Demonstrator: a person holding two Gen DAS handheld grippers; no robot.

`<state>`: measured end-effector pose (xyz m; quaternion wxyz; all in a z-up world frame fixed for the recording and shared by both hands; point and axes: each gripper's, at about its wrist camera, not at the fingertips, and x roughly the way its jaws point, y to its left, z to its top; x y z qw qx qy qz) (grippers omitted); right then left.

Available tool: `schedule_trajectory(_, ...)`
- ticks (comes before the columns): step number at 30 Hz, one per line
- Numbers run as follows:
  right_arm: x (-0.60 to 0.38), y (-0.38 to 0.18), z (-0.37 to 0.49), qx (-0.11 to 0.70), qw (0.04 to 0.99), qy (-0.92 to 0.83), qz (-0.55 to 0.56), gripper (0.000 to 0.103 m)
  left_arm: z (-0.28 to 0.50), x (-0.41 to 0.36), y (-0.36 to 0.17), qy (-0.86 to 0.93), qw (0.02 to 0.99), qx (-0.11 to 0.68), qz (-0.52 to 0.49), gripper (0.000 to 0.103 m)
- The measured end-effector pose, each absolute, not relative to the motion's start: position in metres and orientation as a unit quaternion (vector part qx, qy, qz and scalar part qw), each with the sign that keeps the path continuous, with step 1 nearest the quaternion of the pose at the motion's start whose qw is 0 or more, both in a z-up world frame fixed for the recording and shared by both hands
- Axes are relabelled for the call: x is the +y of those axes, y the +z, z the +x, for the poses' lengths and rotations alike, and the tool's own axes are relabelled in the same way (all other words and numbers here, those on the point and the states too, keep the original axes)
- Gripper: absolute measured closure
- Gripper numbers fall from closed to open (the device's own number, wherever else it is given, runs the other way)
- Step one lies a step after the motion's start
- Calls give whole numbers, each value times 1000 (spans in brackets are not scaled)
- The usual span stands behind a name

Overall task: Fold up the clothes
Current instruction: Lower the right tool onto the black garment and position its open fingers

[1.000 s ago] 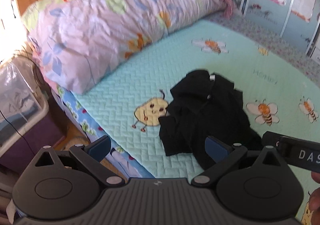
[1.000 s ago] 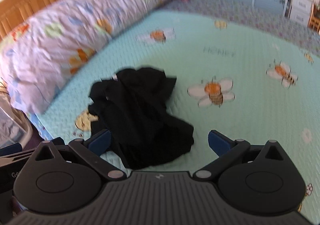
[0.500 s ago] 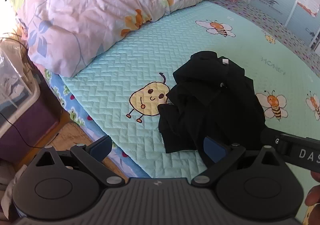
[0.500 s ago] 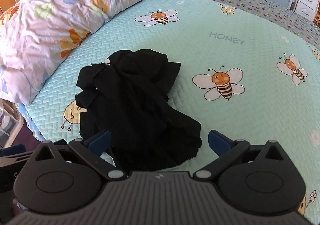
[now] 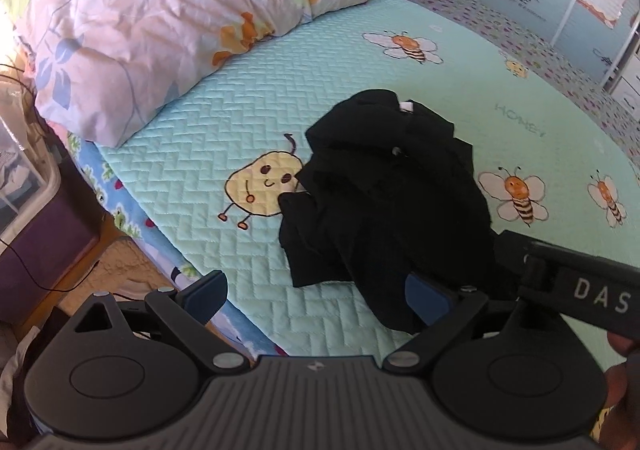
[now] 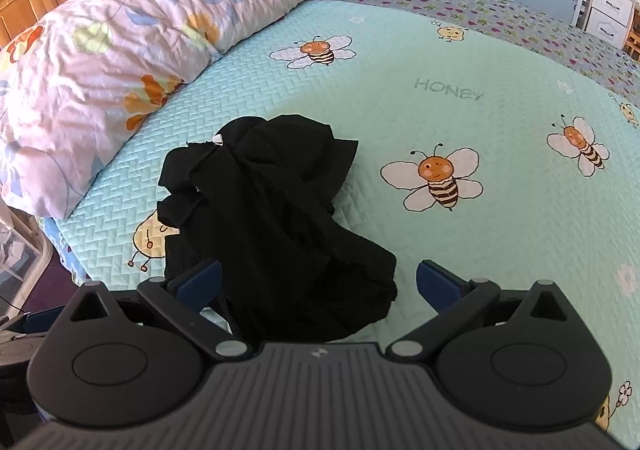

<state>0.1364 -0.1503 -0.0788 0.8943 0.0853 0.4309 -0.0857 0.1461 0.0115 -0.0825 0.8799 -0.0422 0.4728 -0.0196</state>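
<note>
Crumpled black garment lay on the bee-print bed, both grippers spread wide above its near edge.

From the left wrist, the left gripper stood with jaws wide and empty, the black garment bunched on the mint quilt beside a floral pillow; the right gripper's body crossed in at the right. From the right wrist, the right gripper gaped wide too, its jaws flanking the garment's near end without gripping it.

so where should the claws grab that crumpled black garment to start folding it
Probably the near loose edges of the black garment, coming from the bed's near side: the open right claw on the flap at its lower right, the open left claw on the lower-left corner. The middle is bunched.
</note>
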Motion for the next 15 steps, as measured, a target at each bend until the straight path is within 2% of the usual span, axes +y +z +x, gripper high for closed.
schedule_trajectory(8, -160, -83, 134, 440, 890, -54, 111, 0, 143, 5, -84, -23, 879, 475, -35, 4)
schedule_trajectory(11, -161, -83, 127, 421, 897, -43, 126, 0, 142, 3, -85, -25, 880, 473, -37, 4)
schedule_trajectory(15, -152, -75, 121, 388, 916, -57, 84, 0, 141, 0, -84, -29, 881, 470, -39, 4)
